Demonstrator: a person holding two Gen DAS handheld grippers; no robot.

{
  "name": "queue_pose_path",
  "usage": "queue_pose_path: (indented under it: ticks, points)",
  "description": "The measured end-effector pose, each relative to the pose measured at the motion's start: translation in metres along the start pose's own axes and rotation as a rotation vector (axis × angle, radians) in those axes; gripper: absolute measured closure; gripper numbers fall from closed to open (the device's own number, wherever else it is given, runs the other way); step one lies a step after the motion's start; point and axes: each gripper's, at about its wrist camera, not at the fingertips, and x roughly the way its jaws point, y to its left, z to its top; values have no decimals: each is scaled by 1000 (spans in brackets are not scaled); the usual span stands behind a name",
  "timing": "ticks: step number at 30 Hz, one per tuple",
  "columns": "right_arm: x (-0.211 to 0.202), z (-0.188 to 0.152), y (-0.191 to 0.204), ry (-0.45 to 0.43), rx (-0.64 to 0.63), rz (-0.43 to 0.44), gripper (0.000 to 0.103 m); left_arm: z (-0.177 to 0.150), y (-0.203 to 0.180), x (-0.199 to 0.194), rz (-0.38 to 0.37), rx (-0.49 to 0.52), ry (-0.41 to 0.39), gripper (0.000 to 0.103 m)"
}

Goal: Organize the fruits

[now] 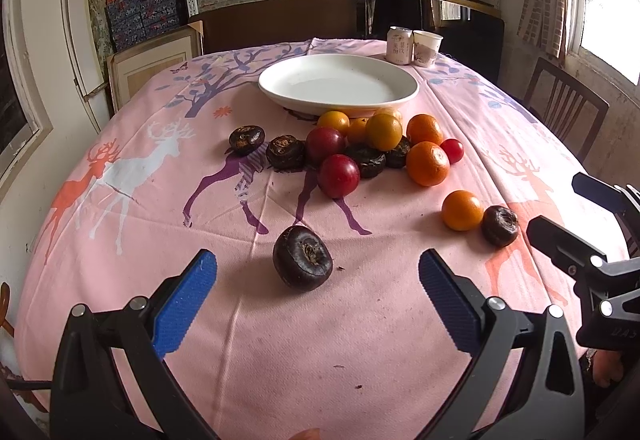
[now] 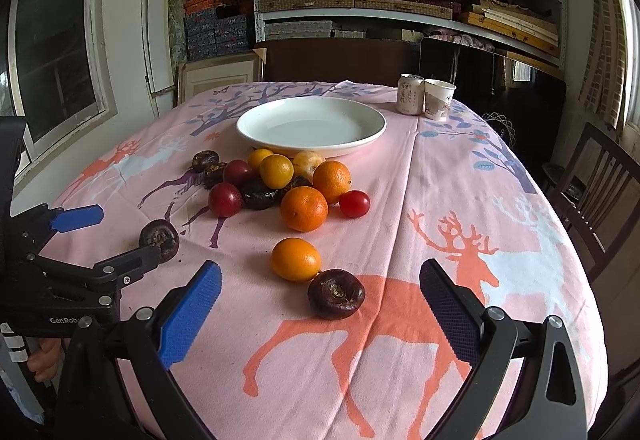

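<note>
A dark brown round fruit [image 1: 302,258] lies alone on the pink cloth, just ahead of my open left gripper [image 1: 318,264] and between its blue fingertips. My right gripper [image 2: 320,268] is open too, with a second dark fruit [image 2: 336,294] and a small orange [image 2: 295,259] lying between its fingers. Further back, a pile of oranges, red plums and dark fruits [image 1: 380,148] sits in front of an empty white plate [image 1: 280,92]. The right wrist view shows the left gripper [image 2: 126,232] at the left, beside the first dark fruit [image 2: 160,238]. Neither gripper holds anything.
A drink can [image 2: 410,94] and a paper cup [image 2: 438,98] stand behind the plate [image 2: 256,136] at the far right. A wooden chair [image 2: 596,176] stands off the table's right side. Shelves of boxes fill the back wall.
</note>
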Motion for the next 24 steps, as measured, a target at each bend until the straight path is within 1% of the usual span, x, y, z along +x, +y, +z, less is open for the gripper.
queue_pose_path:
  ticks: [24]
  points:
    - [0,0,2,1,1,1,3,-2,-1,3,1,2,12,4]
